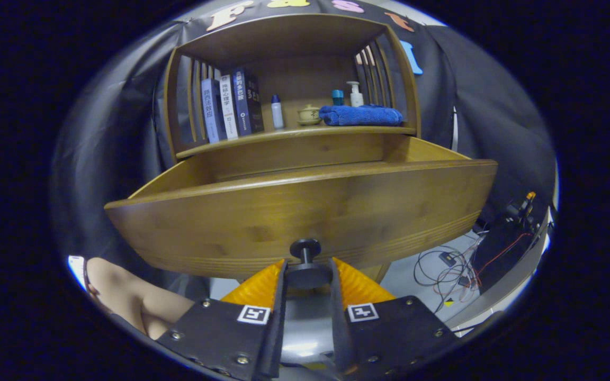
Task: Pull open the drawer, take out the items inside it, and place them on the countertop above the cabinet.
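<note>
Wooden, honey-brown and faintly striped in grain, the wide drawer stands pulled out from the slatted-sided wooden cabinet, its curved front panel facing the camera with fine grooved lines along the lower edge. What lies inside the drawer is hidden behind the front panel. A round black knob on a short stem sits at the lower middle of that panel, and the gripper has its two ribbed orange fingers closed against the knob's black disc from either side, gripping it. Each black finger mount carries a small square black-and-white marker tile. On the countertop above the drawer stand several upright books with printed spines too small to read, a small white bottle with a blue cap, a squat beige lidded pot, a folded blue towel, and a white pump bottle behind it. Loose cables lie on the floor beyond the right finger.
</note>
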Demonstrator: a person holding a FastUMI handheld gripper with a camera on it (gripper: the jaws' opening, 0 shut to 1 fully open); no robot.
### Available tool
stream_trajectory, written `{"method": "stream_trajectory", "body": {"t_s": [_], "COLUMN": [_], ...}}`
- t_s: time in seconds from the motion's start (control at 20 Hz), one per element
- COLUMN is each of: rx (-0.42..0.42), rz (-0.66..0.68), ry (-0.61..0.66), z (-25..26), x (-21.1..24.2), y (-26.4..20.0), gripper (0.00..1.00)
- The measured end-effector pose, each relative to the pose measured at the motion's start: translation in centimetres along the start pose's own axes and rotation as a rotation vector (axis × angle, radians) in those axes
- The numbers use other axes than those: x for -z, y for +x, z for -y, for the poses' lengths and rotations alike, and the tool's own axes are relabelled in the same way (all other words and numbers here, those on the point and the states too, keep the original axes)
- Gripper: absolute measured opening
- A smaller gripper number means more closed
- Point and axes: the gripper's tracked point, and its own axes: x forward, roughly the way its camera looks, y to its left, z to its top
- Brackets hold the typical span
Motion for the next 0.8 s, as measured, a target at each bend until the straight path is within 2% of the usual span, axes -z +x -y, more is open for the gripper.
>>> {"method": "stream_trajectory", "body": {"t_s": [0.05,0.2,0.45,0.7,0.8], "rx": [-0.004,0.012,0.025,-0.053,-0.081], "rz": [0.008,0.043,0.181,0.153,0.090], "ry": [0.006,-0.038,-0.108,-0.153,-0.186], "z": [0.0,0.4,0.9,-0.1,-0.6], "x": [-0.4,-1.7,-9.9,-16.1,-16.8], "y": [-0.7,-2.9,-6.3,-4.8,-2.6], "gripper": [0.43,0.43,0.43,0.42,0.42]}}
